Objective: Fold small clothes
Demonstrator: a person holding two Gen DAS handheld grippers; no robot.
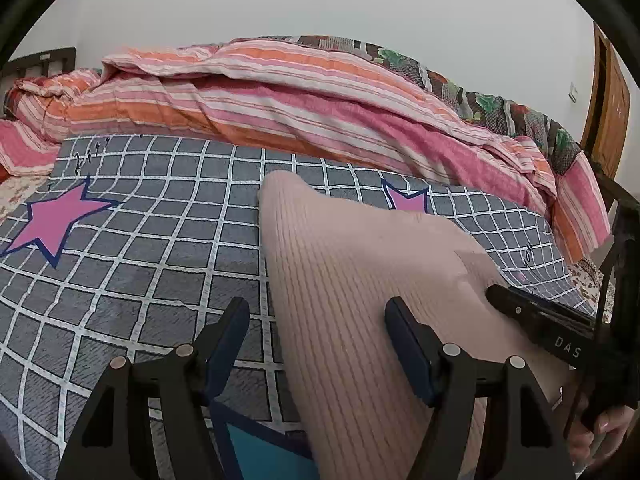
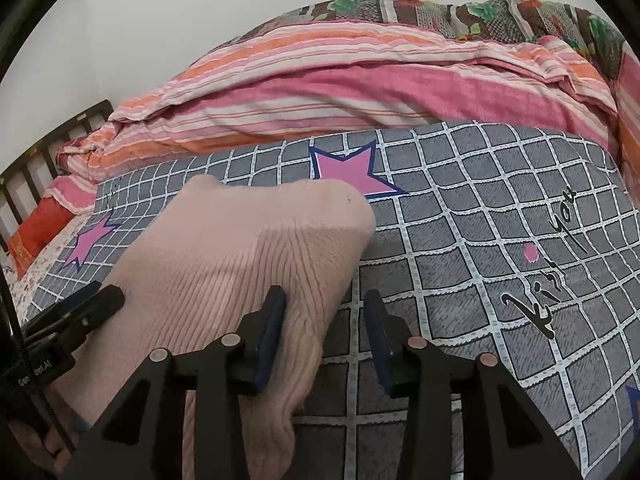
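A pale pink ribbed knit garment (image 1: 360, 280) (image 2: 224, 248) lies folded in a long shape on the grey checked sheet (image 1: 140, 260). My left gripper (image 1: 318, 320) is open and straddles the garment's left edge, its right finger over the knit and its left finger over the sheet. My right gripper (image 2: 325, 316) is open more narrowly at the garment's right edge, with its left finger on the knit and sheet showing in the gap. Each gripper also appears in the other's view: the right gripper (image 1: 500, 296) and the left gripper (image 2: 104, 294) both rest low against the garment.
A bunched pink and orange striped quilt (image 1: 280, 92) (image 2: 340, 88) runs along the far side of the bed against the wall. The checked sheet (image 2: 460, 260) has pink stars and black lettering. A dark bed frame (image 2: 24, 176) stands at left, a wooden door (image 1: 608, 108) at right.
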